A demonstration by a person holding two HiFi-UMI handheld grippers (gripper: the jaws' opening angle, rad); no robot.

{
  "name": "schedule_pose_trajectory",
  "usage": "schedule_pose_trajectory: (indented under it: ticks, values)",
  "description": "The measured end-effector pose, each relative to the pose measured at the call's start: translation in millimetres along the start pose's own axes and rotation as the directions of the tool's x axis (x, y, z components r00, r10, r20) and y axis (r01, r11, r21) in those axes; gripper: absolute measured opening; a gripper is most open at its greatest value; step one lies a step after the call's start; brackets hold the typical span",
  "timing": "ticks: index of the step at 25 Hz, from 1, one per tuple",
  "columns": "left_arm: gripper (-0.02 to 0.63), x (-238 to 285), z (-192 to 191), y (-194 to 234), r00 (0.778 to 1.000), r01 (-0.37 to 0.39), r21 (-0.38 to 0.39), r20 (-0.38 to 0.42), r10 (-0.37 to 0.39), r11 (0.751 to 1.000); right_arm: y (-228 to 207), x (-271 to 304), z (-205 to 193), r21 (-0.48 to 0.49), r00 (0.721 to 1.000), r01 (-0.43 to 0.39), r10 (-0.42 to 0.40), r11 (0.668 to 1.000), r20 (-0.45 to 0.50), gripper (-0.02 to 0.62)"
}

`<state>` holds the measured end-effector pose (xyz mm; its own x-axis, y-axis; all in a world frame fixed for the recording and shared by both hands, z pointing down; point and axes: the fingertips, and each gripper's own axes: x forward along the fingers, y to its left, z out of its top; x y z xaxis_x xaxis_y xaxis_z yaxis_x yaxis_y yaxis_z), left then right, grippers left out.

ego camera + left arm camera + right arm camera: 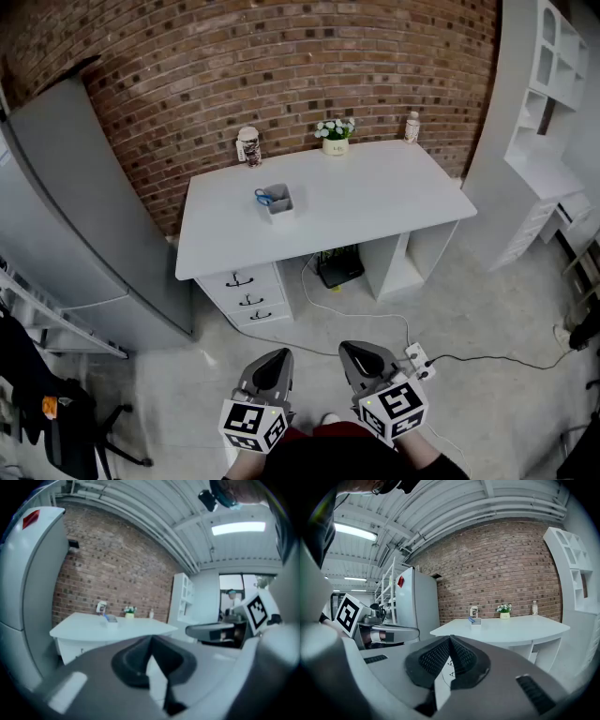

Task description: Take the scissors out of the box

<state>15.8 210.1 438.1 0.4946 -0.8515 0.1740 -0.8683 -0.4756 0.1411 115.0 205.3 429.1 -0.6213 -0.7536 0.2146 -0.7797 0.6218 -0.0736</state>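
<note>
The scissors (265,196) stand in the box (280,204), a small open white holder left of centre on the white desk (375,197), in the upper middle of the head view. Only the blue handles show above the box's rim; the blades are hidden inside. A jar (248,146), a flower pot (335,138) and a bottle (412,127) line the desk's far edge against the brick wall, apart from the box.

Both tools hang at the bottom of the head view, over the floor and well apart from the desk. The left gripper (274,364) has its jaws pressed together with nothing between them, and its own view shows the pads meeting at the tip. The right gripper (359,358) is the same: its ribbed pads touch and it is empty. In each gripper view the desk sits small in the middle distance, with the box a pale speck on it.

The scissors are probably light and stiff, with smooth plastic loops that could slip or swivel in a pinch. The loops are the only part within reach, so the best hold looks to be across one loop or where the two loops meet, followed by a straight lift. The box itself looks light and may tip or come up with the blades. The other tool might need to steady its wall.
</note>
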Motion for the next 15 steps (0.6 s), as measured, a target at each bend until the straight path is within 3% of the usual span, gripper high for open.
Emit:
schedule_pose_trajectory:
  ticks: [15]
  values:
    - [0.003,8.8,5.9,-2.1,1.0,-0.024,0.015,0.016,0.024,1.0,-6.3,3.4,-0.8,0.038,0.997,-0.07,0.069,0.997,0.017,0.008]
